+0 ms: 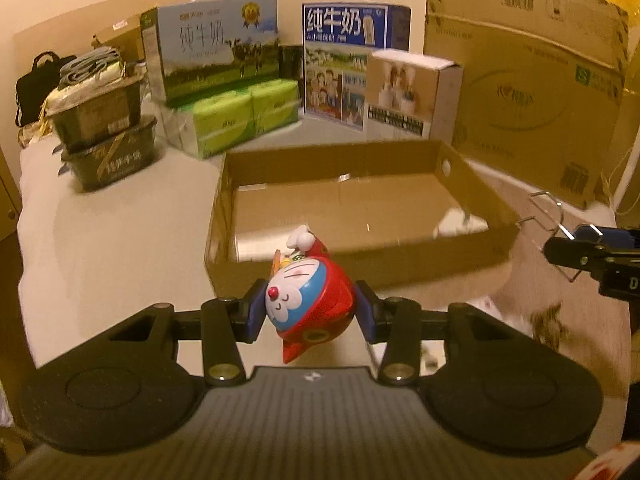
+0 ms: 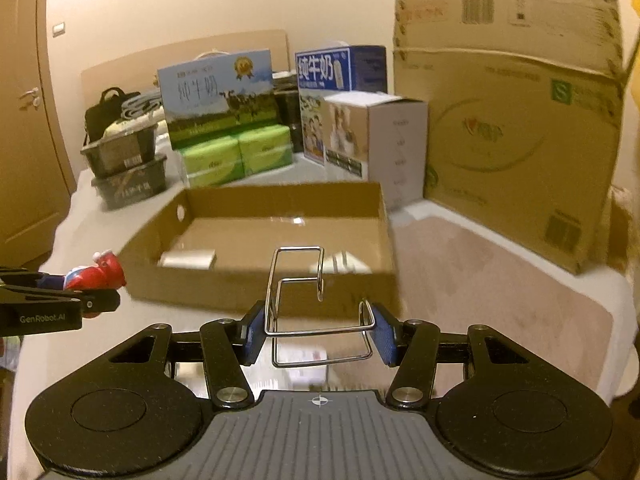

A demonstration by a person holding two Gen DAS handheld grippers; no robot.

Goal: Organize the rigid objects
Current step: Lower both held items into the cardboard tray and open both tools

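A red-and-blue toy figure is clamped in the left gripper; a bent wire rack is clamped in the right gripper. Both are held just short of the shallow cardboard tray. Transport is judged underway; release over the tray floor is required next. White items inside the tray are blurred and cannot be identified.

Beyond the jaws, pale items on the shallow brown cardboard tray's floor blur into unreadable patches. Its near wall hides the bent silver wire rack's backdrop; the tall corrugated carton runs off the top edge.
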